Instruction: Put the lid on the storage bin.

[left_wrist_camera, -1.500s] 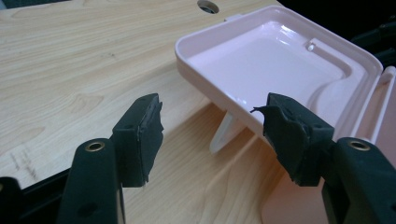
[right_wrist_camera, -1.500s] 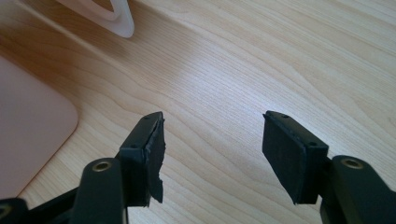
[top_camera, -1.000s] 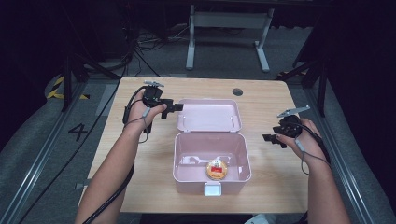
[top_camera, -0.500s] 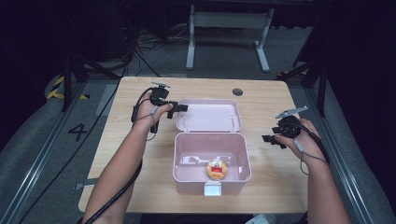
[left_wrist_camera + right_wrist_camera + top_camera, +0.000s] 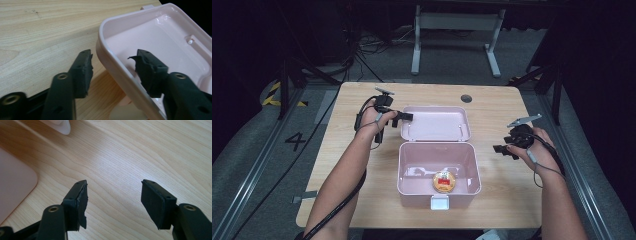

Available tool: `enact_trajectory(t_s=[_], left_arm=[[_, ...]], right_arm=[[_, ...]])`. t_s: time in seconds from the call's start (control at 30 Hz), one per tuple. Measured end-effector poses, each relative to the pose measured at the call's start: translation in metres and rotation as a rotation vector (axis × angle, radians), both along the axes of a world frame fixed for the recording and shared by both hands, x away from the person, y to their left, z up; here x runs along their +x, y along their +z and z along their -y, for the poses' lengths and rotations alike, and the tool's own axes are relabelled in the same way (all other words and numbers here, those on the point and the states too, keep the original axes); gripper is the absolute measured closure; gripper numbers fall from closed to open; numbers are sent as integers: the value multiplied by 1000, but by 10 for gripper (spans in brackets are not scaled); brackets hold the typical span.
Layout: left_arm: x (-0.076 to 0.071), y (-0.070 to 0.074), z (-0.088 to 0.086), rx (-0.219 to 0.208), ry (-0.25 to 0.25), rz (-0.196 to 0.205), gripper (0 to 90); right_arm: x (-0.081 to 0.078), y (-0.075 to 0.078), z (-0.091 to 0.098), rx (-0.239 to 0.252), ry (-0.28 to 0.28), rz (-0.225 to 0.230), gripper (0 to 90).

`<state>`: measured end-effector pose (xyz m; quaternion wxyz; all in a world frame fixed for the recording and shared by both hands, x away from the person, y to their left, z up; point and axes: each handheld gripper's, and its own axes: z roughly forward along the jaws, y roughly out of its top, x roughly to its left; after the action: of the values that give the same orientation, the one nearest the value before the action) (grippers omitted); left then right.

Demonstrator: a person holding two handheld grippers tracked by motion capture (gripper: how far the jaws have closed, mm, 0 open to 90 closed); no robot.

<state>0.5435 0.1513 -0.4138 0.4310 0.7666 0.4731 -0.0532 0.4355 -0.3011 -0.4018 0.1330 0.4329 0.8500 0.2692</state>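
A pink box [image 5: 404, 172] stands open at the middle of the wooden table [image 5: 342, 150]. Its lid [image 5: 437, 122] lies flat behind it, inside up. In the box sits a small round orange and red item [image 5: 444, 181], with a whitish item [image 5: 418, 172] beside it. My left gripper [image 5: 404, 118] is open at the lid's left rim [image 5: 117, 68]. One jaw is inside the lid, the other outside over the table. My right gripper [image 5: 500, 149] is open just above bare wood [image 5: 120, 170], to the right of the box [image 5: 15, 182].
A white latch [image 5: 439, 202] sticks out at the box's front. A dark round hole [image 5: 466, 98] marks the table's far side. Cables trail from both grippers. A metal frame [image 5: 457, 30] stands on the floor beyond the table.
My left gripper has moved right and a little farther away, up to the lid's left rim, which now lies between its jaws. The right gripper has barely moved.
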Motion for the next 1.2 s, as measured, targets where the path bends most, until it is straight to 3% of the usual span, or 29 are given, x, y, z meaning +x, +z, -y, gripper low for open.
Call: enact_trajectory(t_s=[0.33,0.4,0.63,0.8,0.93,1.2], left_arm=[[-1,10,3,29,37,15,627],[-2,15,4,42,43,47,633],[-4,24,5,35,60,77,656],[-6,34,5,48,62,122,665],[-10,47,2,10,75,147,686],[-15,62,2,13,68,201,707]], right_arm=[[-1,1,0,1,-1,4,388],[-2,2,1,4,-2,3,389],[-3,3,0,7,1,6,390],[-3,3,1,6,2,11,392],[-4,5,-1,7,0,10,394],[-4,6,-2,5,15,14,394]])
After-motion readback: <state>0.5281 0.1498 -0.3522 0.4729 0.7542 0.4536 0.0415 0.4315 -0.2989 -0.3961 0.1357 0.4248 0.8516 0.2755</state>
